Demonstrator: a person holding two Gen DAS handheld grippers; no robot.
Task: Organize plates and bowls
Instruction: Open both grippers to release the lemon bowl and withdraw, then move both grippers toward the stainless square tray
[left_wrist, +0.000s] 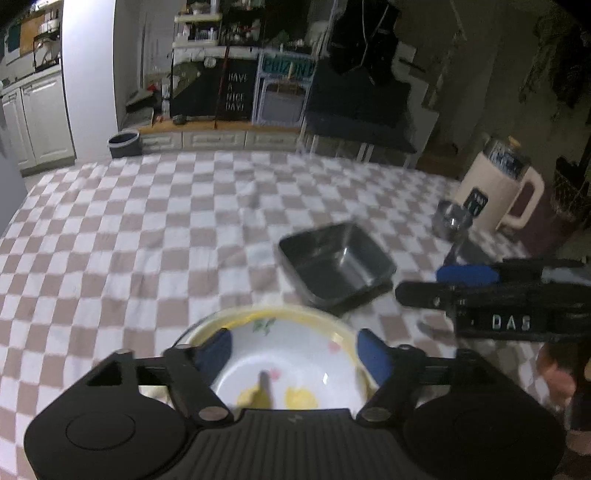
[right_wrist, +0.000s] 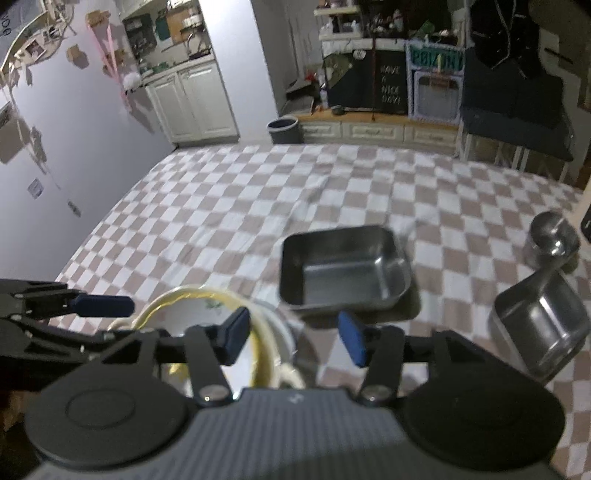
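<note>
Checkered tablecloth spreading ahead, I am hovering both grippers, left and right, spread open and empty, over the yellow-rimmed bowl; a careless dip risks clipping its rim.

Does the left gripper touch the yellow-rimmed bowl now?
Apart. In the left wrist view the left gripper is open, both blue pads clear of the yellow-rimmed bowl, which rests on the checkered cloth.

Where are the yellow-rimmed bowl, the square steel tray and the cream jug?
yellow-rimmed bowl (left_wrist: 295, 354), left wrist view, white inner wall.
square steel tray (right_wrist: 343, 273), right wrist view, inside floor.
cream jug (left_wrist: 495, 188), left wrist view, front of its body.
</note>
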